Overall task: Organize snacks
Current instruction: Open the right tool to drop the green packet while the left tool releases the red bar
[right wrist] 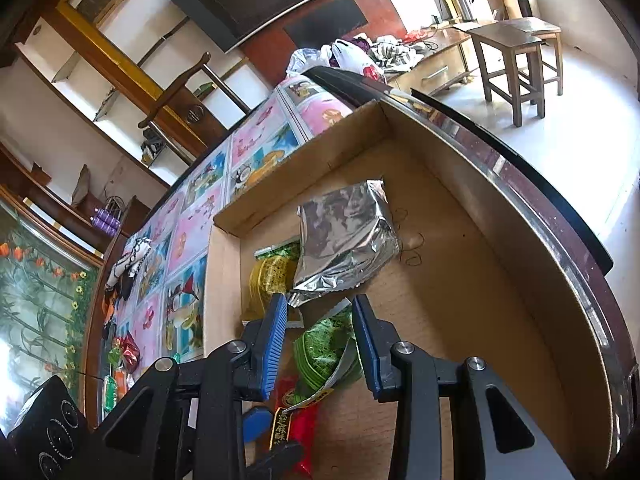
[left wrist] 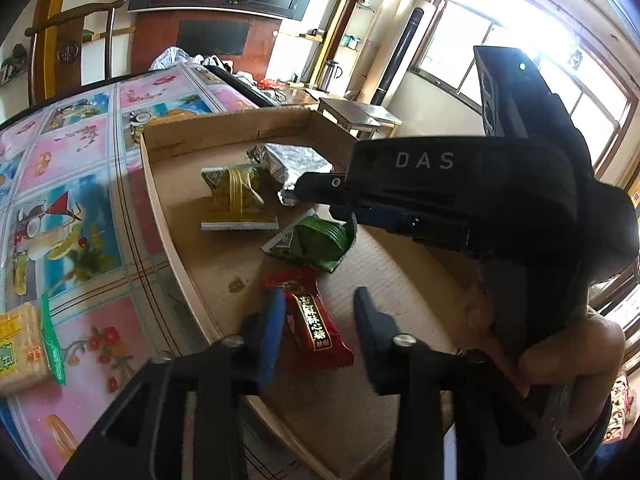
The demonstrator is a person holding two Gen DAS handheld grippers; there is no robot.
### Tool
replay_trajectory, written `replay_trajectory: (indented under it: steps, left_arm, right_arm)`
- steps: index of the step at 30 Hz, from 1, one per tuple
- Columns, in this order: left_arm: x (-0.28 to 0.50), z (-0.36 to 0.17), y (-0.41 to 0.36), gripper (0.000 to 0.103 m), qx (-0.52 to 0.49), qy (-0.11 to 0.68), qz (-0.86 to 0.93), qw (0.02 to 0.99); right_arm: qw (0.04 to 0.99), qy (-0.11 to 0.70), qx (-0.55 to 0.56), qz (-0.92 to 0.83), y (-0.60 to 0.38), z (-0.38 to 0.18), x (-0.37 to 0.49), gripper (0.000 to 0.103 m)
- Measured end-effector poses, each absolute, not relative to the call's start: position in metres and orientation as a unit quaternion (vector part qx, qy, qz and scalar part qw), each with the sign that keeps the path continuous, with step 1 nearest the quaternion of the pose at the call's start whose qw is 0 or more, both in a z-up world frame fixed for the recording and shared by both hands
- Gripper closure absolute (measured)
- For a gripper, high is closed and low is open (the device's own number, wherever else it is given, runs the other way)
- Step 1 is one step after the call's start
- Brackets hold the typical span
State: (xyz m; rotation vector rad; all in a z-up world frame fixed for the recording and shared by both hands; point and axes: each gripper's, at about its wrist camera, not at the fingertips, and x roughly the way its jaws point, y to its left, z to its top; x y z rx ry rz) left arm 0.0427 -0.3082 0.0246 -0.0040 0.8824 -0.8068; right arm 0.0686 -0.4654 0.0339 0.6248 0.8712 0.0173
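— Cardboard, is that the tray [left wrist: 188, 256] on the flowered surface [left wrist: 76, 208]?

— Yes, a shallow cardboard tray, four snacks lying inside. Farthest is a silver foil pouch [right wrist: 348, 236]; left of it a yellow-green packet [left wrist: 238, 200]; nearer, a green packet [left wrist: 316, 242]; nearest, a red candy packet [left wrist: 316, 328].

— And the left gripper [left wrist: 318, 312]?

— Its fingers stand apart around the red candy packet; the left pad touches it, the right is clear.

— The right gripper [right wrist: 320, 336]?

— It hovers over the green packet, fingers apart, gripping nothing.

— Anything outside the tray?

— A cracker pack [left wrist: 20, 348] lies on the surface, near left.
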Motion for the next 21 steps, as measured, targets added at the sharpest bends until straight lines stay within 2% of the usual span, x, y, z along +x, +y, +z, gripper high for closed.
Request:
replay_trajectory:
  steps: [21]
  left_arm:
    - [0.043,0.031,-0.301,0.062,-0.002,0.396,-0.364,0.843]
  right_arm:
    - [0.875,0.389,0.287,0.018,-0.46,0.047,0.065,0.066]
